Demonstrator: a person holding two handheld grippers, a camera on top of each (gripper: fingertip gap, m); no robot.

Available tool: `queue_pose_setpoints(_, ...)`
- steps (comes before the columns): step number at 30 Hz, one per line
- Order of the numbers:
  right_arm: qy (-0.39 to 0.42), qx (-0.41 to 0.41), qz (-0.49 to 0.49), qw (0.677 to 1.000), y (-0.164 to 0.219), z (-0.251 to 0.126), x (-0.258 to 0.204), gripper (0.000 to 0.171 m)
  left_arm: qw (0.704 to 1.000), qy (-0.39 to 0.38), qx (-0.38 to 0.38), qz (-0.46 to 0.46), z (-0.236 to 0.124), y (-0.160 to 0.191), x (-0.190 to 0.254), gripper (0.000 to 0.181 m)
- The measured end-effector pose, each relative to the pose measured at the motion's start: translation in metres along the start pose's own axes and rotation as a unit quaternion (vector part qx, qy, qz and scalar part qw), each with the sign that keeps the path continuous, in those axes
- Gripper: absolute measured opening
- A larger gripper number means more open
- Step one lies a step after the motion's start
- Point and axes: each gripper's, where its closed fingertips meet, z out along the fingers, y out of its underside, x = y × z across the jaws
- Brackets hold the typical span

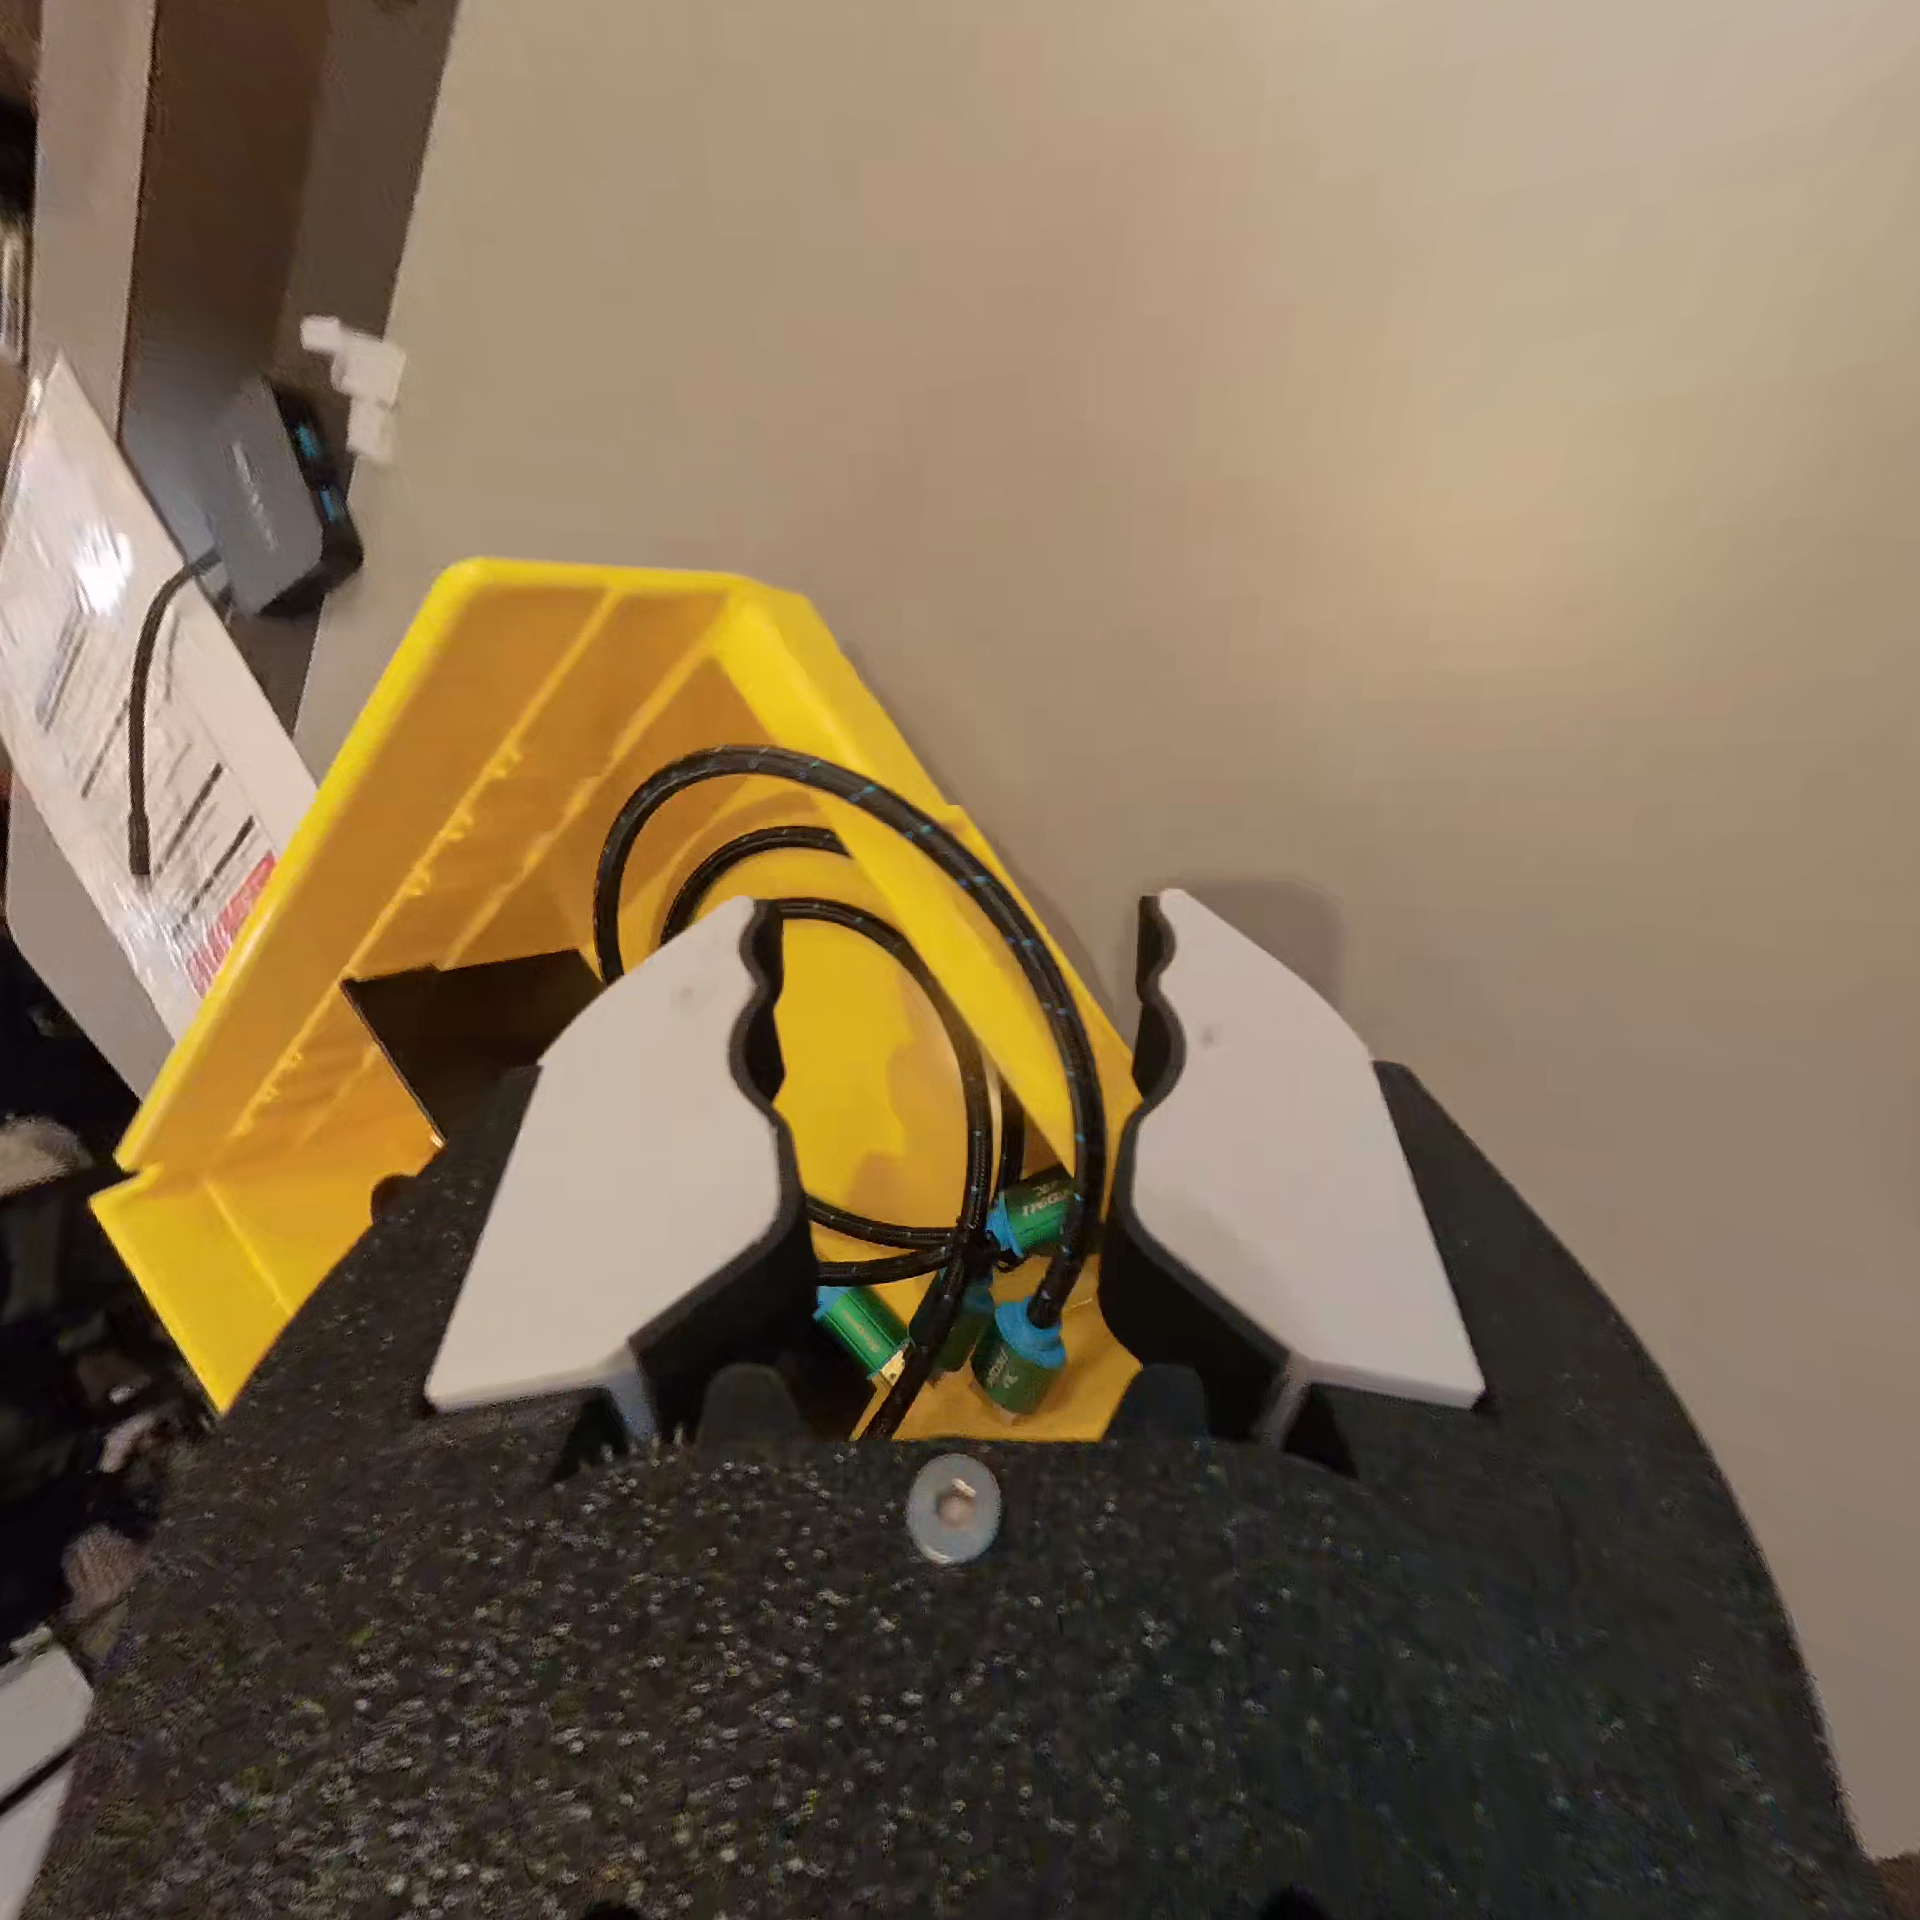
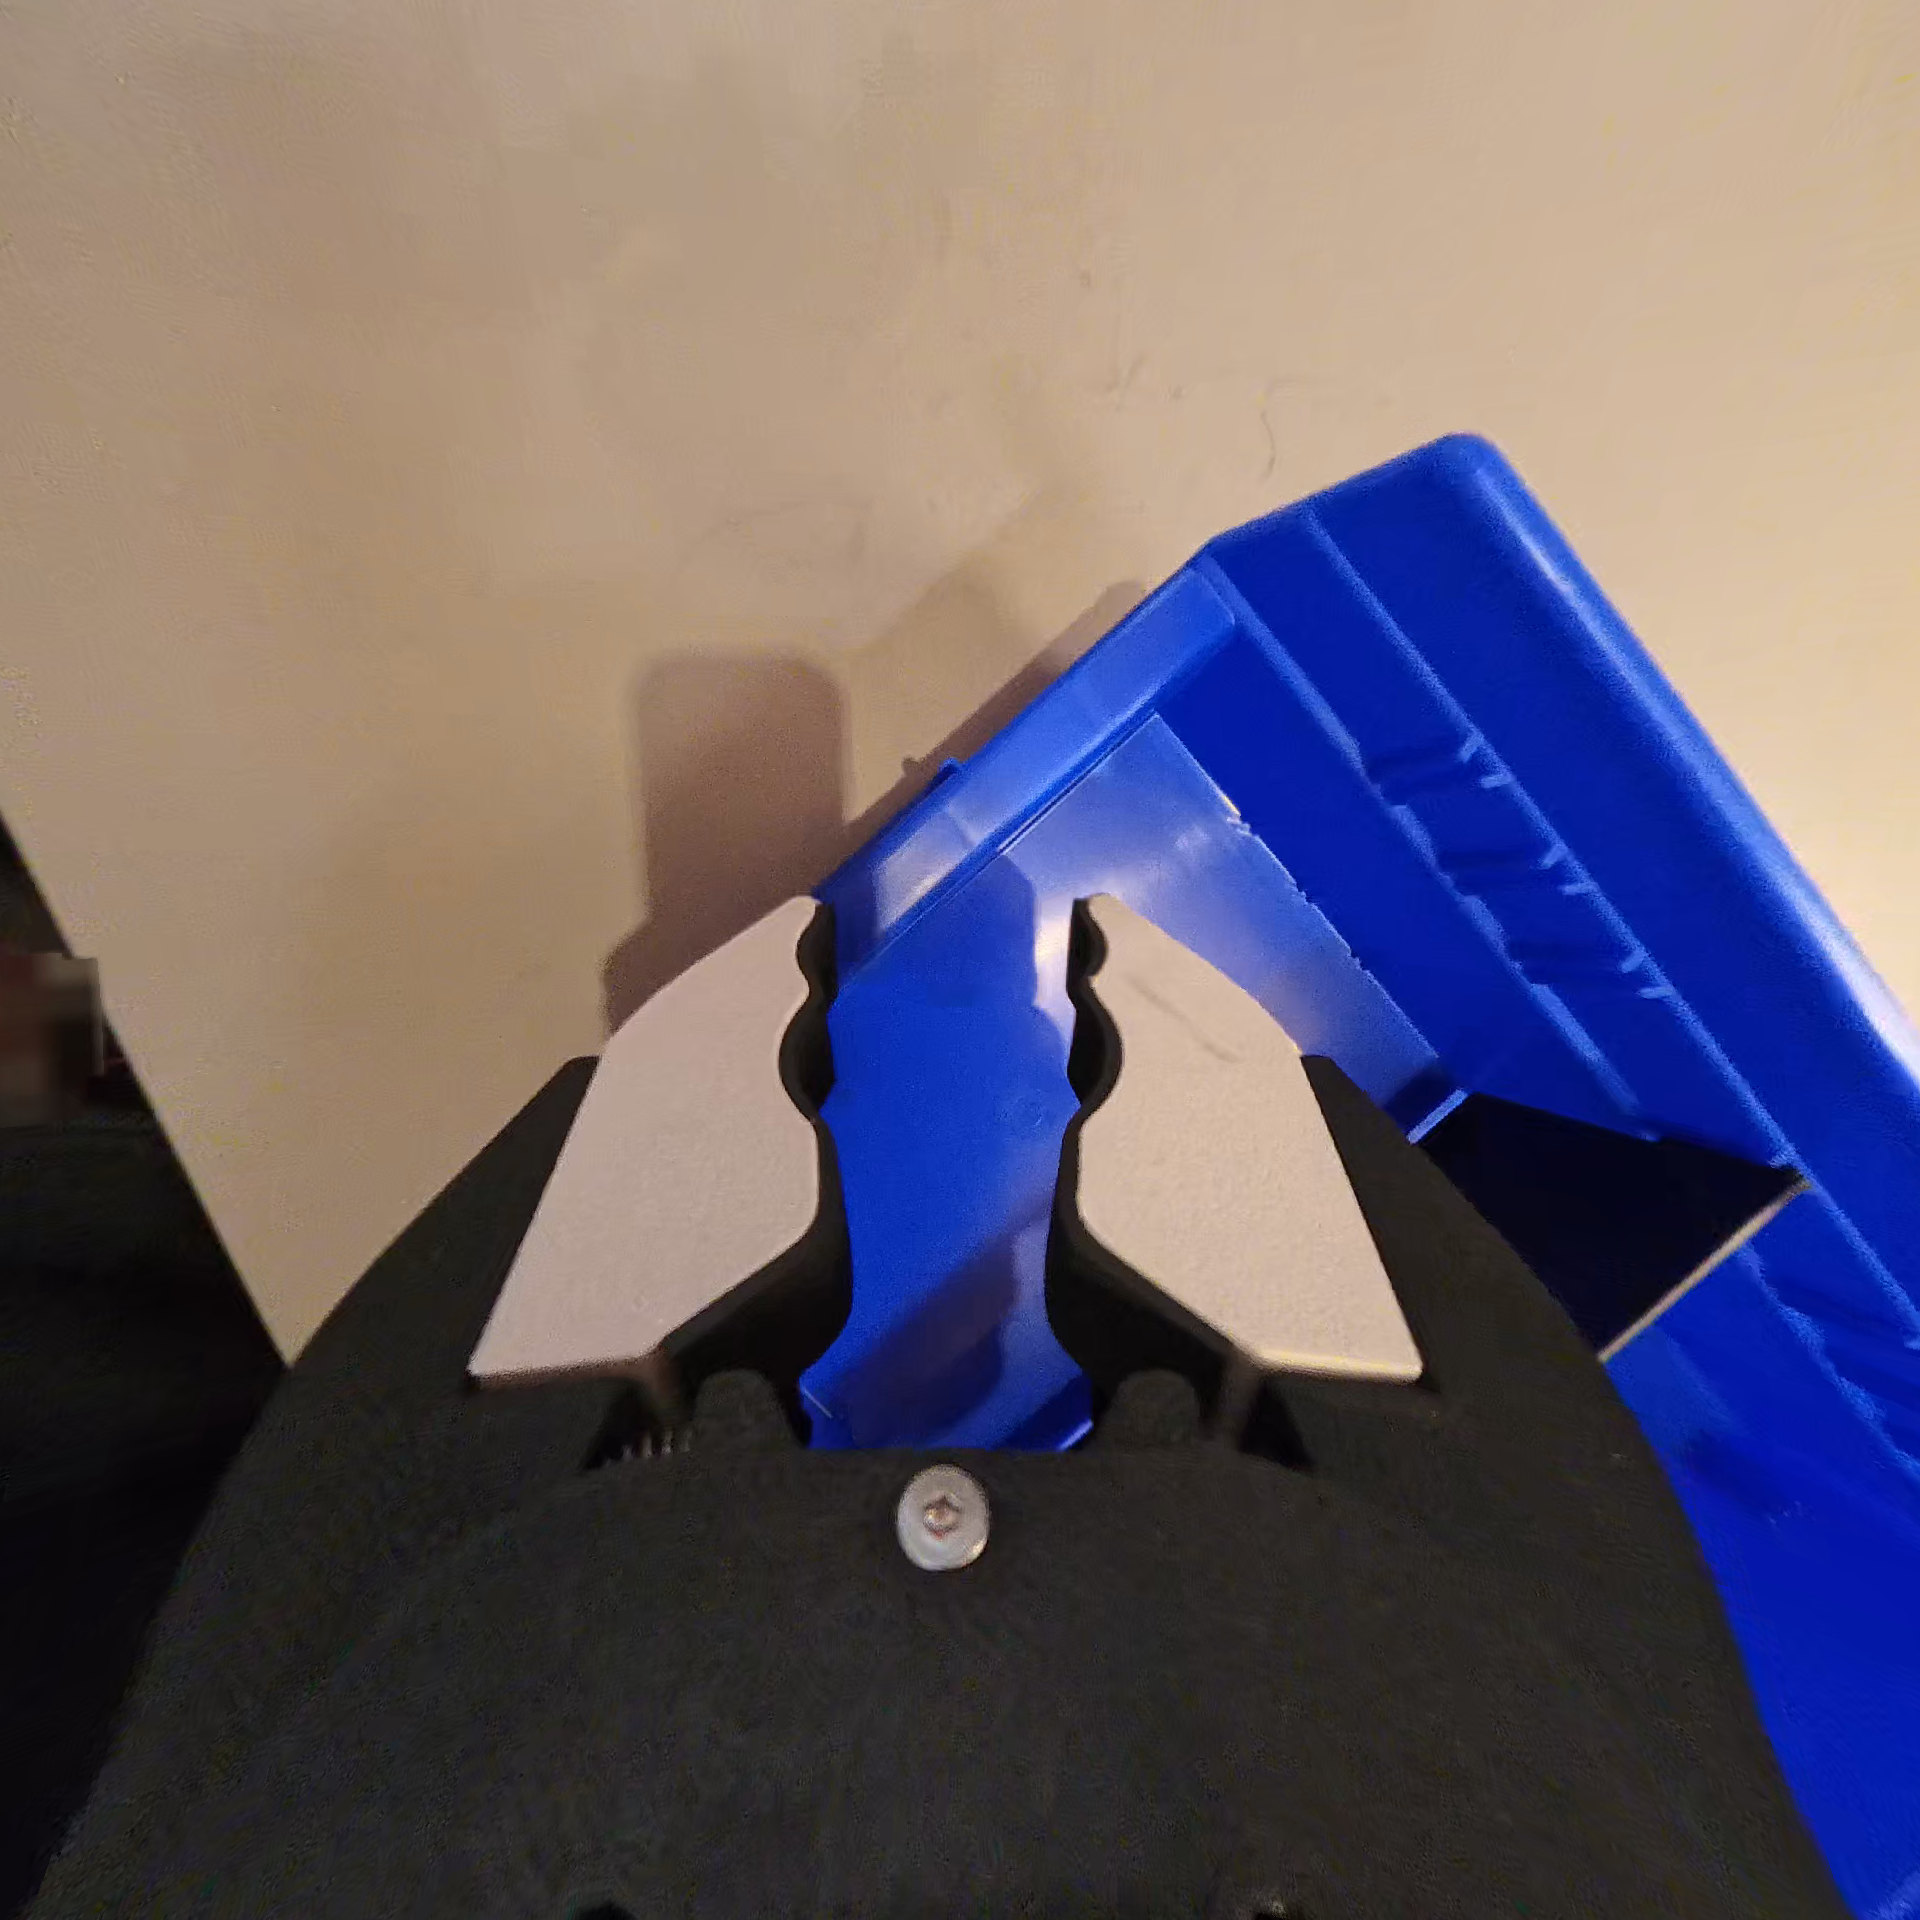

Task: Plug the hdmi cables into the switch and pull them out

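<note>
Black braided HDMI cables lie coiled in a yellow bin in the left wrist view. Their green plugs rest at the bin's near corner. My left gripper is open and empty, just above the coil, with the plugs low between its fingers. The grey switch sits far off at the upper left, with a black cable running out of it. In the right wrist view my right gripper is open and empty over a blue bin. Nothing shows inside the blue bin.
Both bins stand on a beige tabletop. A white printed sheet lies left of the yellow bin, under the switch's cable. A small white adapter lies beside the switch. Dark clutter sits past the table's left edge. One gripper's finger ends stand about 30 cm off the other's. My right tips are about 55 cm from the grey switch, my left tips only 30 cm.
</note>
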Motion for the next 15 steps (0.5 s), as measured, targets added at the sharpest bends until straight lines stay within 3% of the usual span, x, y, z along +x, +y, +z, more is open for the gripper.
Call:
queue_pose_setpoints(6,-0.039,-0.005,0.011,0.999,-0.003,0.014,-0.005,0.036,0.997,0.054,-0.056,-0.025,0.034,0.025,0.009,0.062)
queue_pose_setpoints(11,-0.054,-0.007,-0.021,0.998,0.005,0.01,-0.01,0.03,0.996,0.064,-0.062,-0.012,0.025,0.045,0.007,0.032)
queue_pose_setpoints(15,-0.053,-0.029,-0.041,0.997,0.027,-0.002,-0.009,0.028,0.993,0.088,-0.082,-0.005,0.014,0.08,0.01,0.03)
